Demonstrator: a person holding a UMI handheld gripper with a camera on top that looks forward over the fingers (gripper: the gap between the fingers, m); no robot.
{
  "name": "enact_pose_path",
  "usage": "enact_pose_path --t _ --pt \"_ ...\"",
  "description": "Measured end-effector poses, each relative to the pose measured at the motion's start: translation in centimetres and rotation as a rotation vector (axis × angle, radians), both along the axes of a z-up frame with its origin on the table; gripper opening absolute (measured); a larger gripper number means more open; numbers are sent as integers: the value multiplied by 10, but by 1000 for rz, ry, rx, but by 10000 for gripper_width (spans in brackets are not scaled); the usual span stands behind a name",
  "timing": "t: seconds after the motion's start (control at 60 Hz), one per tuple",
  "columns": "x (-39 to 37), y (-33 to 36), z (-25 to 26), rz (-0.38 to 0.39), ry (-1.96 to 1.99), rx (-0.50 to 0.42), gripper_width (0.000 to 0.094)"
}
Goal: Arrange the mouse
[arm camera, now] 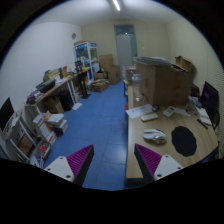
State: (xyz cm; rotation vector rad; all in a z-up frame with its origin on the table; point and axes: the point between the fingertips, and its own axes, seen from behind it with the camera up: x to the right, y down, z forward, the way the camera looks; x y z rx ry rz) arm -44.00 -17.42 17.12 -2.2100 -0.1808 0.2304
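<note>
A grey mouse (153, 136) lies on the wooden desk (140, 150), just left of a round black mouse pad (184, 140). My gripper (112, 166) is held high over the blue floor, to the left of the desk's near end. Its fingers are spread wide apart with nothing between them. The right finger (152, 160) shows just short of the mouse; the left finger (76, 160) is over the floor.
Large cardboard boxes (160, 84) stand at the desk's far end, with a dark monitor (210, 100) at the right. Cluttered shelves and desks (40, 110) line the left wall. The blue floor (95, 120) runs toward a door (124, 48).
</note>
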Motion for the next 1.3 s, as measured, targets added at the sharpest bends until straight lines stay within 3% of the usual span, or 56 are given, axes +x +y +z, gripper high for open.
enact_pose_path --t 0.15,0.3,0.483,0.733,0.8,0.9,1.017,1.05,1.15,1.233,1.3 --pt "64 13 -35 -58 -32 -57 851" --pt "139 56 -69 -75 -129 -11 853" --pt "187 112 -125 -5 -159 -66 851" --pt "194 172 -166 162 -173 -71 849" --pt "188 183 -170 176 -145 -75 849" --pt "185 204 -172 157 -124 -58 852" --pt "193 227 -185 71 -115 -78 853" --pt "191 233 -187 61 -94 -77 894" --pt "190 241 -189 5 -96 -75 565" --pt "193 239 -190 -90 -82 -77 510" --pt "194 237 -192 -134 -99 -138 439"
